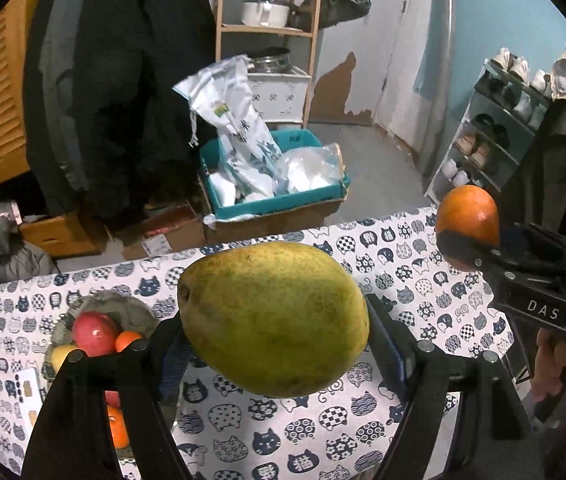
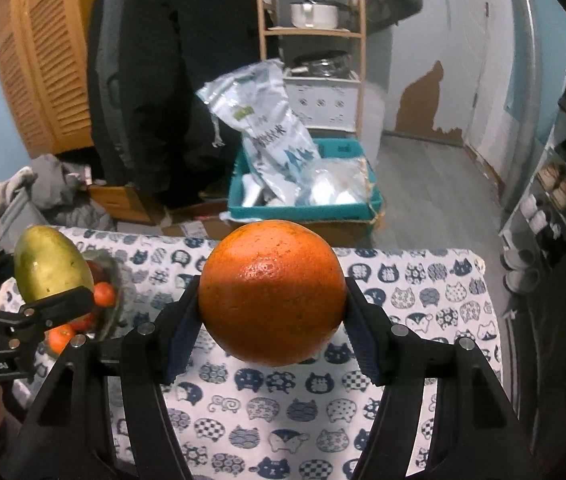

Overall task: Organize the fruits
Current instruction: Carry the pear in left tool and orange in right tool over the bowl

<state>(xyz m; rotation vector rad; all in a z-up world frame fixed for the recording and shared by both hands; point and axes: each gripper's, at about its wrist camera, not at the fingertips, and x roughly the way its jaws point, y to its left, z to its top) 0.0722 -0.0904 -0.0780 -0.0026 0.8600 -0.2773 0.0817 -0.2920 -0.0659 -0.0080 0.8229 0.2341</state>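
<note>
Currently the cat-print desk spans below both tools. My left hand-held gripper is clamped on a green pear; my right hand-held gripper is clamped on an orange. Far left, a bowl holds smaller fruit.

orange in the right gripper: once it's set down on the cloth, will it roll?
Probably: the orange is near-spherical, with no flat face showing. The cat-print tablecloth looks soft, so it may damp rolling. The right gripper pinches only its sides, so it could also slip if loosened.
</note>
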